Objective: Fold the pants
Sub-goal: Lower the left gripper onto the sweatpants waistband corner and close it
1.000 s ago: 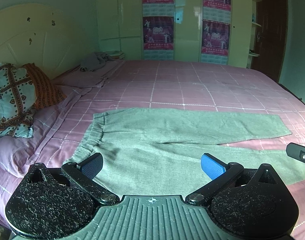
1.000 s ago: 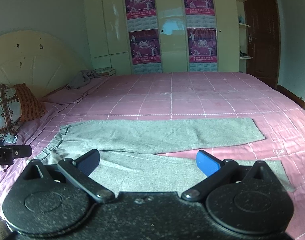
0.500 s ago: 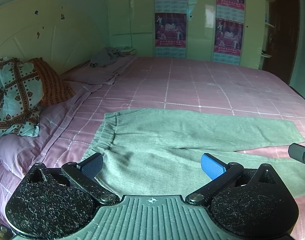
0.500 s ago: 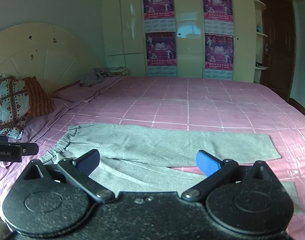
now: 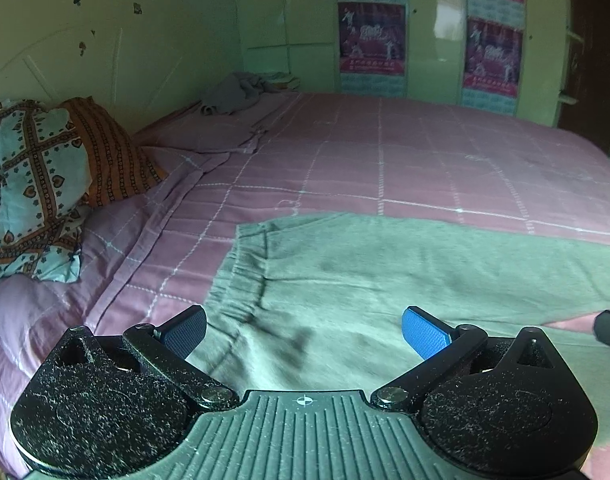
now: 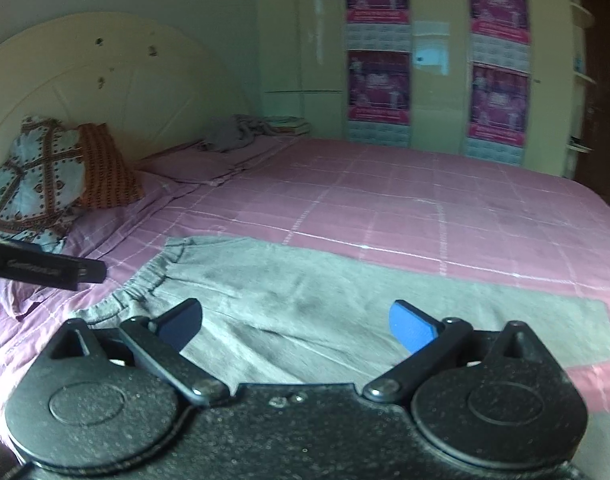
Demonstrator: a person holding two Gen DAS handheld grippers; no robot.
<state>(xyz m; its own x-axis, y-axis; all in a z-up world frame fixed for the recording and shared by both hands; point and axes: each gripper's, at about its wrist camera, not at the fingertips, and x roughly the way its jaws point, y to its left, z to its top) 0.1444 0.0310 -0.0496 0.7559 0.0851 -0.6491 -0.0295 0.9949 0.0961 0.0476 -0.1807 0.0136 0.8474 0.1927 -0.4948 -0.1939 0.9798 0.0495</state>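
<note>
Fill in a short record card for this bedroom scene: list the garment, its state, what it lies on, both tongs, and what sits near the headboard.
garment: grey soft-fabric pants with elastic waistband
state: spread flat, unfolded, legs pointing right
surface: pink checked bedsheet
left tongs: open, holding nothing, above the waistband end
right tongs: open, holding nothing, above the pants
near headboard: patterned light-blue pillow, orange striped pillow
far corner: crumpled grey cloth

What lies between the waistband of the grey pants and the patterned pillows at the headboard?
Only pink checked bedsheet separates waistband from patterned pillows, seen in the left wrist view.
</note>
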